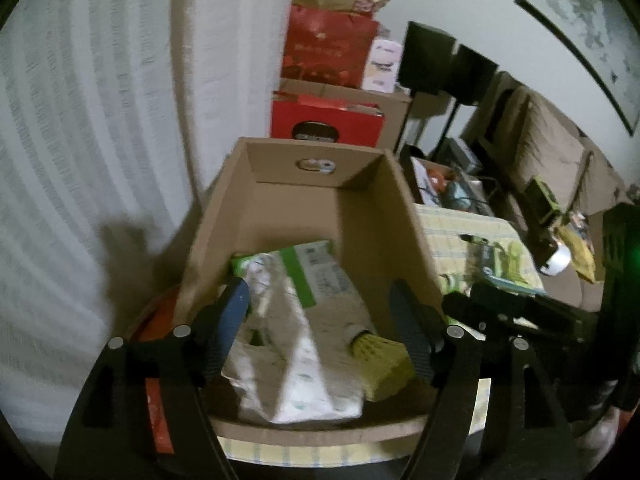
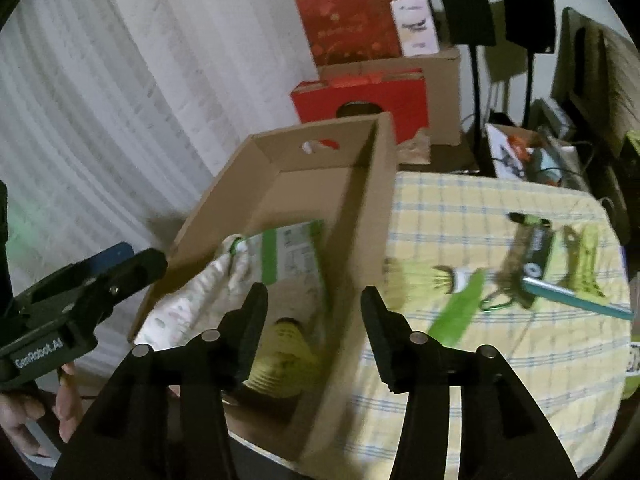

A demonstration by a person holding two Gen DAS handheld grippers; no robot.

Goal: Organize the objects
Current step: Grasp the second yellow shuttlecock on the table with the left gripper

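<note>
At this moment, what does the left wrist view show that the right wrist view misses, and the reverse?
Only the left wrist view shows the framed picture on the wall and the red object beside the box.

Only the right wrist view shows the person's hand holding the left gripper, and the green strip on the checked cloth.

Both show the cardboard box holding a white patterned bag, a green-and-white package and a yellow shuttlecock, with the jaws open.

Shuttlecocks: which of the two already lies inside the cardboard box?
The yellow shuttlecock by the white bag in the cardboard box; the other shuttlecock lies on the checked tablecloth.
</note>
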